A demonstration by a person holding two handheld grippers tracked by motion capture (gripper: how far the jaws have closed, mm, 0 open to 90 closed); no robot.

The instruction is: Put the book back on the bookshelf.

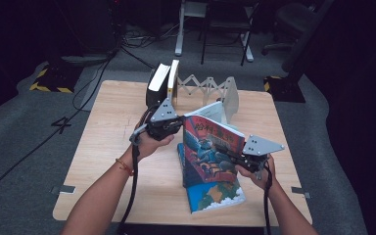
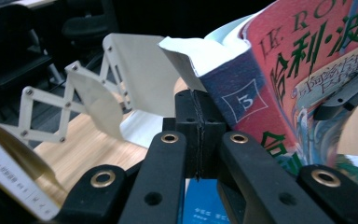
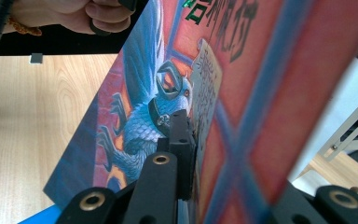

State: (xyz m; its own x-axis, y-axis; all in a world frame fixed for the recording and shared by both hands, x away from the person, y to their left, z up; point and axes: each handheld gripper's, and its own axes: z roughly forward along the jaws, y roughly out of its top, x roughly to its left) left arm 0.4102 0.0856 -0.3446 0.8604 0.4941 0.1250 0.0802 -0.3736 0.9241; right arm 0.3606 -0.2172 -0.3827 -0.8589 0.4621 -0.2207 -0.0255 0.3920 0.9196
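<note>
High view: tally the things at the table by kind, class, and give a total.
Books: 4 (red book, blue book, dark standing book, white standing book)
Folding rack: 1
Grippers: 2 (left gripper, right gripper)
Total: 7

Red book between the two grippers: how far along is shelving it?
Done: two books stand at the expanding rack's left end. In hand: left gripper and right gripper hold the red book upright. Left: racking it, then the blue book lying flat.
</note>
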